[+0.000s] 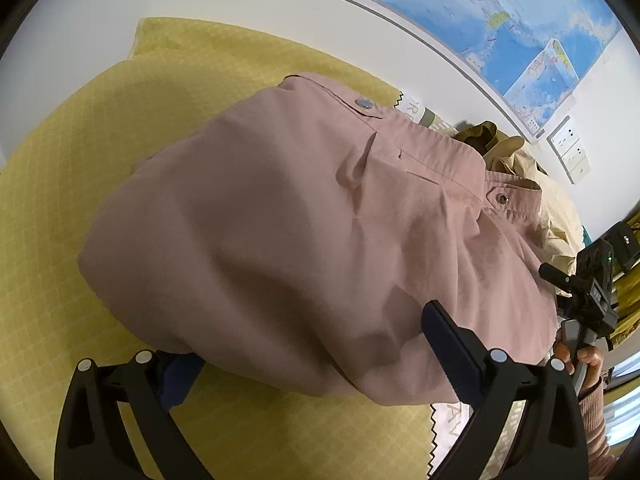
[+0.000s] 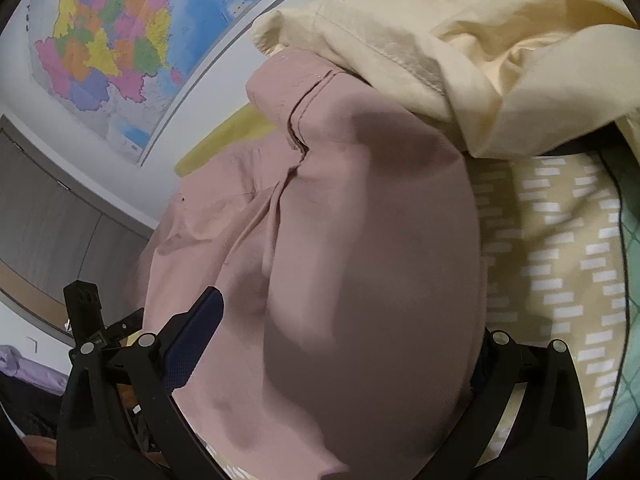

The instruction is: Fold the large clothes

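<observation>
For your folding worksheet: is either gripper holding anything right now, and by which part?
Nothing is held. The left gripper stands wide open around the bulging pink cotton garment; the right gripper looks open around it too.

Left gripper [image 1: 316, 354]: jaws spread wide, angled steeply down; pads not pressing on anything.
Right gripper [image 2: 340, 360]: jaws spread wide, tilted down; right finger mostly hidden.
Right hand [image 1: 582, 360]: bare fingers wrapped round the gripper handle; ribbed sleeve at the wrist.

Both wrist views look steeply down, close over the pink garment [image 1: 288, 216], which they share; the wall map [image 2: 120, 40] fills each frame's top.
</observation>
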Demonstrator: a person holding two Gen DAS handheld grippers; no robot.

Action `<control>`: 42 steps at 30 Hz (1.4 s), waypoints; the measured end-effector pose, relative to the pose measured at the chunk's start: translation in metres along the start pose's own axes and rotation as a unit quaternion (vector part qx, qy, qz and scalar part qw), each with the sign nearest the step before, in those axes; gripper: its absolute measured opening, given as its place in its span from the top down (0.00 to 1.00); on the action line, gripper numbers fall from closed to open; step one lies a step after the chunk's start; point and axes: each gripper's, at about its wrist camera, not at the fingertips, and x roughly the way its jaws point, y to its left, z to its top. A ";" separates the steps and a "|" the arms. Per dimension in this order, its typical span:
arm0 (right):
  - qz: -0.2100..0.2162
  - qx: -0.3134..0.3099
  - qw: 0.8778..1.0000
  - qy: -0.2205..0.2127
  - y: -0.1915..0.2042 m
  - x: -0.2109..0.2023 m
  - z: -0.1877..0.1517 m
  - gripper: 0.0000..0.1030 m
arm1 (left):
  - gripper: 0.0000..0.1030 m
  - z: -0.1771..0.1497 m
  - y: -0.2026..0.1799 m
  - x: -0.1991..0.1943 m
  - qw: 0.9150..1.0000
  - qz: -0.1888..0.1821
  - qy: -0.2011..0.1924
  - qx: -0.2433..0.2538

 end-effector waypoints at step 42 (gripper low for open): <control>0.055 -0.013 0.996 0.063 0.007 0.040 0.019 0.72 | 0.49 0.028 -0.011 0.024 0.999 0.041 -0.024 -0.024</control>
